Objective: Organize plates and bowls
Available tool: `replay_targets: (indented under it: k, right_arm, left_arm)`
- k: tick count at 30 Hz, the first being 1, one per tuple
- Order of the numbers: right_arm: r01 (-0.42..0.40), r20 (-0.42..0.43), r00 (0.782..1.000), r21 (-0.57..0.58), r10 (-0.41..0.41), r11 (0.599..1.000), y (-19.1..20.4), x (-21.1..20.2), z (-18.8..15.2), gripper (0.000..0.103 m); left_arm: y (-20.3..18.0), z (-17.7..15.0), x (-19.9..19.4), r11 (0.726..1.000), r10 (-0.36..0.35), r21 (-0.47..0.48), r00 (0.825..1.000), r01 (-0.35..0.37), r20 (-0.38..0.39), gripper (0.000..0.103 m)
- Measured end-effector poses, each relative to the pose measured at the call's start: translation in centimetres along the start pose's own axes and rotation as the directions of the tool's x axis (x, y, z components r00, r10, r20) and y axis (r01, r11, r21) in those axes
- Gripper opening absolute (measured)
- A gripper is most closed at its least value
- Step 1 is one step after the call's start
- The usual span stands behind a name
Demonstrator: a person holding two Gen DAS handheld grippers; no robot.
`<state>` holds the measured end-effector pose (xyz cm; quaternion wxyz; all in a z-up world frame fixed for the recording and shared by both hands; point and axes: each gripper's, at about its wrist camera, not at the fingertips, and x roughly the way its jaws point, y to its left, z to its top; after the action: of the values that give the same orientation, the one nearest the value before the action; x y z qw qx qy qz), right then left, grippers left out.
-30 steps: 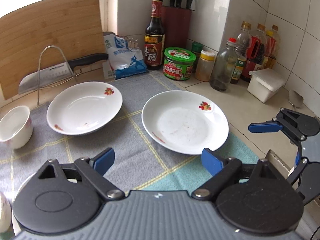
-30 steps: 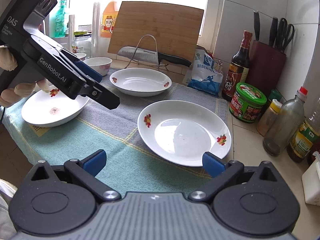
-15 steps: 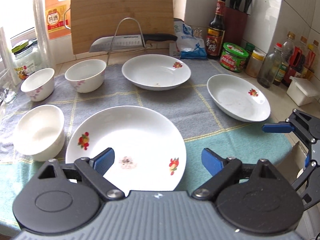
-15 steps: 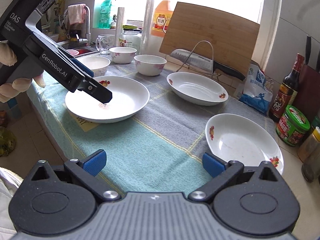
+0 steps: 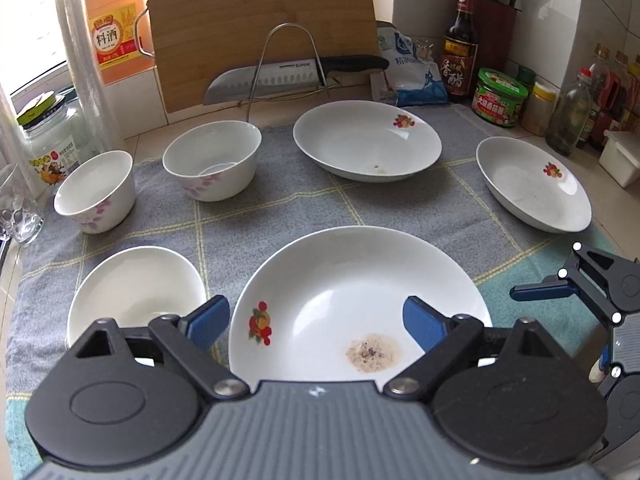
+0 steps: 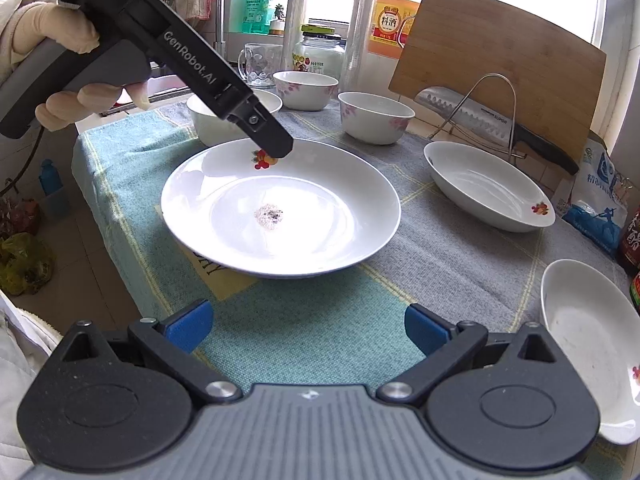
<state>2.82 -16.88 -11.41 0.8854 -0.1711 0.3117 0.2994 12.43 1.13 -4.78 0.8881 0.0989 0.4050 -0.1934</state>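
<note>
- Plate (image 5: 352, 300), round, white and shiny, sits under the spread, empty left gripper (image 5: 316, 322).
- Right gripper (image 6: 308, 326) gapes empty over soft checked cloth (image 6: 304, 320).

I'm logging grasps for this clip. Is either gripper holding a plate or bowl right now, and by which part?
Nothing is held. The left gripper hangs open above the big plate; the right gripper is open over the cloth.

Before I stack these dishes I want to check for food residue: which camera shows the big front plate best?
The right wrist view: the big front plate lies whole, with its central residue clear. In the left wrist view the left gripper hides its near rim.
</note>
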Motion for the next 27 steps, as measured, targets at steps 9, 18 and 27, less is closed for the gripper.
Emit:
replay_targets:
  k: [9,18,27]
  right_arm:
    - [0.022,-0.012,1.000,0.049,-0.022,0.999,0.9,2.5,0.8,0.103]
    - [-0.029,-0.009,1.000,0.087,0.030,0.996,0.2,3.4,1.0,0.103]
    - [-0.102,0.017,0.995,0.025,0.102,0.994,-0.6,3.8,1.0,0.103]
  left_arm:
    - [1.1,2.6,3.7,0.981,-0.108,0.152,0.992,0.117,-0.066,0.093]
    - [1.6,3.3,6.0,0.963,-0.166,0.186,0.973,0.196,-0.163,0.091]
    - [1.6,3.5,6.8,0.969,-0.163,0.150,0.964,0.197,-0.212,0.091]
